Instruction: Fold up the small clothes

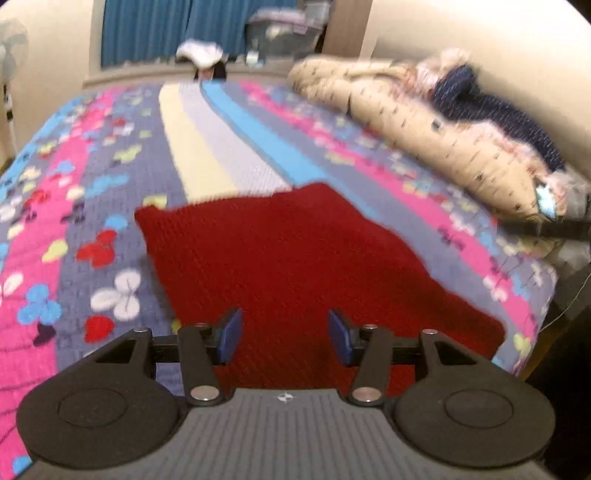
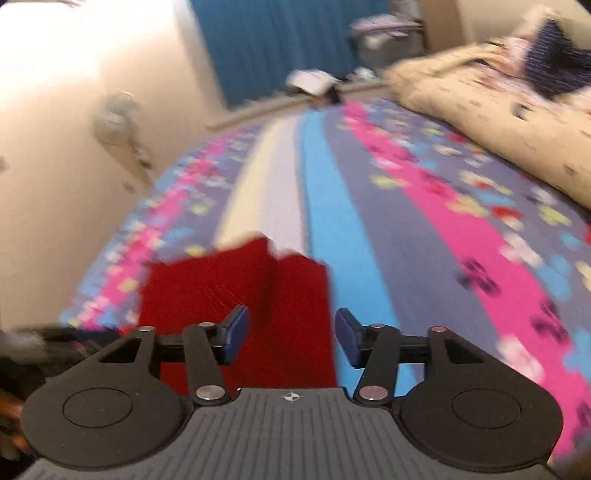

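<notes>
A small red knitted garment (image 1: 288, 258) lies flat on the patterned bedspread (image 1: 92, 206). In the left wrist view my left gripper (image 1: 285, 336) is open and empty, hovering over the garment's near edge. In the right wrist view the same red garment (image 2: 240, 291) lies ahead and to the left, with two leg-like ends pointing away. My right gripper (image 2: 291, 336) is open and empty above the garment's right edge. The right wrist view is blurred by motion.
A rolled cream quilt (image 1: 424, 133) with dark blue clothing (image 1: 491, 107) on it lies along the bed's right side. A blue curtain (image 1: 166, 29) and a storage box (image 1: 284, 33) stand beyond the bed. A white fan (image 2: 118, 118) stands by the left wall.
</notes>
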### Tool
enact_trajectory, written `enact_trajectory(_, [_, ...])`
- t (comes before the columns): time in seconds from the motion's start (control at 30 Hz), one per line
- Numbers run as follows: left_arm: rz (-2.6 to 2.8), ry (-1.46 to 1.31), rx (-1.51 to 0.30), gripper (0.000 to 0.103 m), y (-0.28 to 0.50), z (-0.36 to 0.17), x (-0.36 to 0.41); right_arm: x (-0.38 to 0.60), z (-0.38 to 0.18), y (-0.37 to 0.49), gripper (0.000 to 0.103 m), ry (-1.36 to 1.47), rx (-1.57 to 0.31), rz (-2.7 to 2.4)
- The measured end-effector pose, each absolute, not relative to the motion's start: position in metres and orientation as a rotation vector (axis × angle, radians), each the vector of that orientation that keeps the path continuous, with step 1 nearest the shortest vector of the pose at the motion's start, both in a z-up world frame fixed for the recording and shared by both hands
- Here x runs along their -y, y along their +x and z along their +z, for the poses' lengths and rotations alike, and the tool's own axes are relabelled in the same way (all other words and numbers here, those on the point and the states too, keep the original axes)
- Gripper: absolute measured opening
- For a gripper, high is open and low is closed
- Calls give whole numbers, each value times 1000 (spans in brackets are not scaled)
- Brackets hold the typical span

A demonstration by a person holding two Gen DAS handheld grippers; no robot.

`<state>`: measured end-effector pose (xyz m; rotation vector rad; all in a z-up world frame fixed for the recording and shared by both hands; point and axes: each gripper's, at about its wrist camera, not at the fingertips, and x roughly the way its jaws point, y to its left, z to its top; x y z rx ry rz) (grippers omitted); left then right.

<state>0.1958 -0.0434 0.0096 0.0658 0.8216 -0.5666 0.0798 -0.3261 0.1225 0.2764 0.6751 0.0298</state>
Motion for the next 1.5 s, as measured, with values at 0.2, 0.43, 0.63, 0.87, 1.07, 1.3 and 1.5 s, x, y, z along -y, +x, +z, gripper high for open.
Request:
enact_trajectory(0.2, [-516, 192, -882, 71, 197, -9, 62, 324, 106, 174, 67, 258, -726, 119])
enact_trajectory(0.43, [-524, 205, -878, 73, 201, -14, 61, 329, 49, 237, 67, 503, -869, 126])
enact_trajectory(0.63, [-525, 195, -880, 73, 202, -16, 59, 312, 32, 260, 65, 456, -888, 120])
enact_trajectory(0.87, [-531, 189, -857, 73, 201, -12, 60, 311, 68, 239, 14, 412, -639, 167])
enact_trajectory(1.07, [-537, 219, -845, 73, 197, -12, 66, 308, 36, 252, 17, 296, -846, 22])
enact_trajectory(1.3, [-545, 146, -870, 73, 200, -7, 49, 318, 76, 209, 28, 250, -691, 78])
enact_trajectory(1.5, [-639, 86, -826, 72, 183, 13, 32, 325, 92, 153, 37, 144, -686, 417])
